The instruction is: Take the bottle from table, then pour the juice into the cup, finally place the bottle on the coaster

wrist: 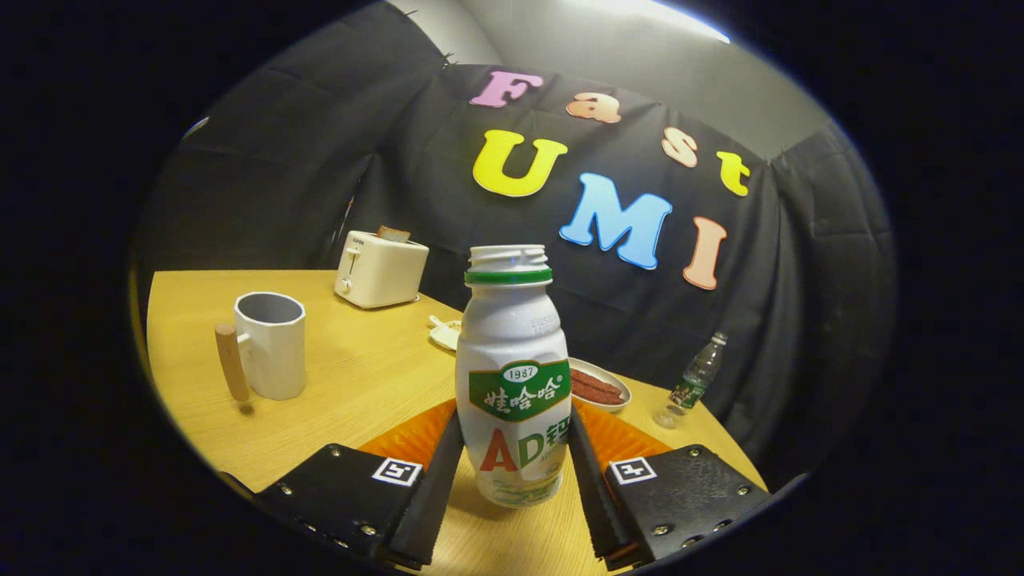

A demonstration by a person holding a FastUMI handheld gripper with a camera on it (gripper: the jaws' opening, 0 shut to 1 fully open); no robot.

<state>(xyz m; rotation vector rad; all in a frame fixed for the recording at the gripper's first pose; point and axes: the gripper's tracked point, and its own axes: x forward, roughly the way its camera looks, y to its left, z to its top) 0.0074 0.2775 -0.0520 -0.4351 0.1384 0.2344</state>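
Here, the largest thing under me is the round wooden table [352,376], which carries everything else. Next in size is my gripper [516,488], its two fingers reaching forward low over the tabletop and pressed against either side of the bottle [514,376], pinching its lower body between them. The bottle is white with a green band at the neck and a green label; it stands upright, its cap off and the threaded mouth open. Whether its base touches the wood or sits just above it, I cannot tell. Behind the bottle and my fingers lies the orange coaster [416,436], flat on the table, showing on both sides of the bottle.

Beyond and to the left stands a cream toaster [380,268] near the table's far edge, something brown poking from its slot. Nearer me, well apart to the left of the bottle, is the white cup [272,344] with a wooden handle pointing left; its inside looks grey. Just beyond the right finger sits a small white dish [616,388] holding reddish-brown strips. Farther right, near the table's edge, a clear plastic water bottle [694,380] stands. A small pale saucer [445,332] lies between toaster and bottle.
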